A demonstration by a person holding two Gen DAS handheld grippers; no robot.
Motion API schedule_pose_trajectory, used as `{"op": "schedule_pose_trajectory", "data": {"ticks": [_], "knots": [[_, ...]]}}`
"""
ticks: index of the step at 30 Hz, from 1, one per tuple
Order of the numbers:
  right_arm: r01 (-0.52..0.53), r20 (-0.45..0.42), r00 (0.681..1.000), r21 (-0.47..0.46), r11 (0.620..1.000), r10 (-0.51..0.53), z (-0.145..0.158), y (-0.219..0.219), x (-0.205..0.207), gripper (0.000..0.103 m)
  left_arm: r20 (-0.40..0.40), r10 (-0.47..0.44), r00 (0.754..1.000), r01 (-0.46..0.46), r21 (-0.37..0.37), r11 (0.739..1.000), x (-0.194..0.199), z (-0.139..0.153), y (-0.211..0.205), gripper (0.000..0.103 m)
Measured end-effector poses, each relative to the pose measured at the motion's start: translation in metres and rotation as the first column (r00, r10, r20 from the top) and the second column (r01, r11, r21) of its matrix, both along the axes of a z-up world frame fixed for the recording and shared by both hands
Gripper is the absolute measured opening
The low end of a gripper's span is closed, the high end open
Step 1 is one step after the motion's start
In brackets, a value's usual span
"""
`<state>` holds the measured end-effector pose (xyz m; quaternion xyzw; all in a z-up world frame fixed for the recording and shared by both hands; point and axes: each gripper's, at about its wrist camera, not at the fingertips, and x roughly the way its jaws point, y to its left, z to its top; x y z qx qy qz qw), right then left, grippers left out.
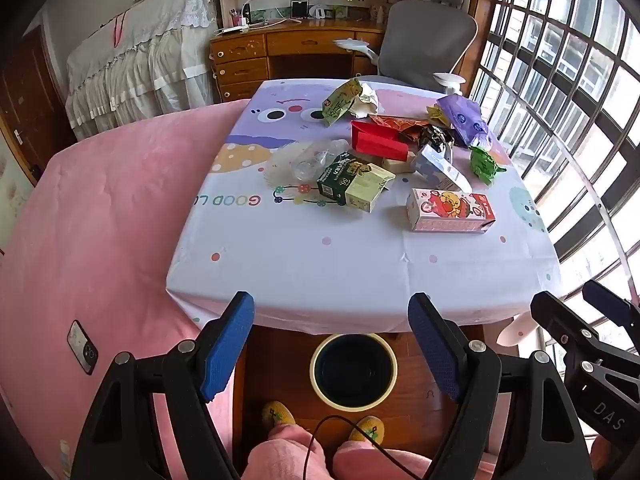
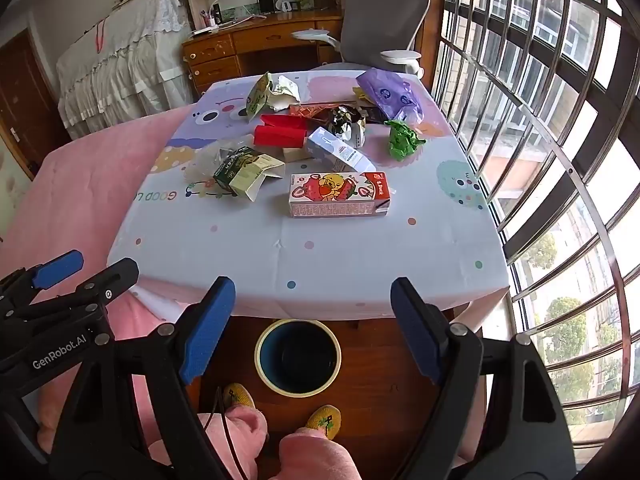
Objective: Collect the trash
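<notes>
On the bench (image 2: 248, 256), which wears a pale cartoon-print cloth, trash lies in a loose heap toward the far half. Nearest the front edge is a pink strawberry carton (image 2: 339, 194) on its side; left of it sits a dark green and cream box (image 2: 245, 171) with its flap open, touching a crumpled clear plastic wrapper (image 1: 304, 162). Behind them are a red box (image 2: 281, 131), a white and blue carton (image 2: 340, 153), a crumpled green wrapper (image 2: 403, 139) standing apart at the right, and a purple bag (image 2: 390, 94) near the far edge. Below the bench's front edge a round bin (image 2: 298, 357) with a cream rim stands on the wooden floor. Both the left claw (image 1: 332, 346) and the right claw (image 2: 310, 330) hang wide apart above the bin, gripping nothing.
</notes>
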<state>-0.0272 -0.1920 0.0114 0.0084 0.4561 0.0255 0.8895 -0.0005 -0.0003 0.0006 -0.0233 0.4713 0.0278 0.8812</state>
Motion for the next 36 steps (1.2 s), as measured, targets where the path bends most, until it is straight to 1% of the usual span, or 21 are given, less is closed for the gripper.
{"op": "schedule_pose_trajectory", "data": {"ticks": [4, 10, 13, 16, 21, 25, 30, 36], "knots": [[0.001, 0.0, 1.0, -0.005, 1.0, -0.001, -0.002, -0.002, 0.0, 0.078, -0.003, -0.004, 1.0, 0.004, -0.008, 1.0, 0.0, 0.001, 0.002, 0.081], [0.001, 0.002, 1.0, -0.005, 1.0, -0.001, -0.003, -0.003, 0.0, 0.078, 0.028, 0.004, 1.0, -0.005, 0.01, 1.0, -0.003, -0.001, 0.004, 0.081], [-0.001, -0.005, 1.0, -0.005, 1.0, 0.001, -0.003, -0.004, 0.002, 0.078, 0.015, 0.008, 1.0, -0.008, 0.014, 1.0, -0.002, 0.002, 0.002, 0.081], [-0.002, -0.008, 1.0, -0.004, 1.0, 0.002, -0.009, -0.004, 0.003, 0.078, 0.003, 0.019, 1.0, -0.019, 0.007, 1.0, 0.0, -0.002, 0.001, 0.081], [-0.008, -0.009, 1.0, -0.001, 1.0, 0.008, -0.014, -0.001, 0.007, 0.078, 0.004, 0.033, 0.999, -0.033, 0.003, 0.999, 0.0, -0.003, 0.005, 0.081], [-0.024, -0.012, 1.0, -0.008, 1.0, 0.024, -0.013, -0.001, 0.013, 0.078, 0.006, 0.029, 1.0, -0.029, -0.001, 1.0, -0.001, -0.003, 0.006, 0.081], [-0.03, -0.011, 0.999, -0.009, 1.0, 0.03, -0.012, 0.0, 0.01, 0.078, 0.01, 0.021, 1.0, -0.021, -0.001, 1.0, -0.001, -0.005, 0.003, 0.079], [-0.03, -0.009, 1.0, -0.009, 1.0, 0.03, -0.012, 0.001, 0.01, 0.078, -0.004, 0.024, 1.0, -0.023, 0.015, 1.0, 0.0, -0.008, 0.0, 0.079]]}}
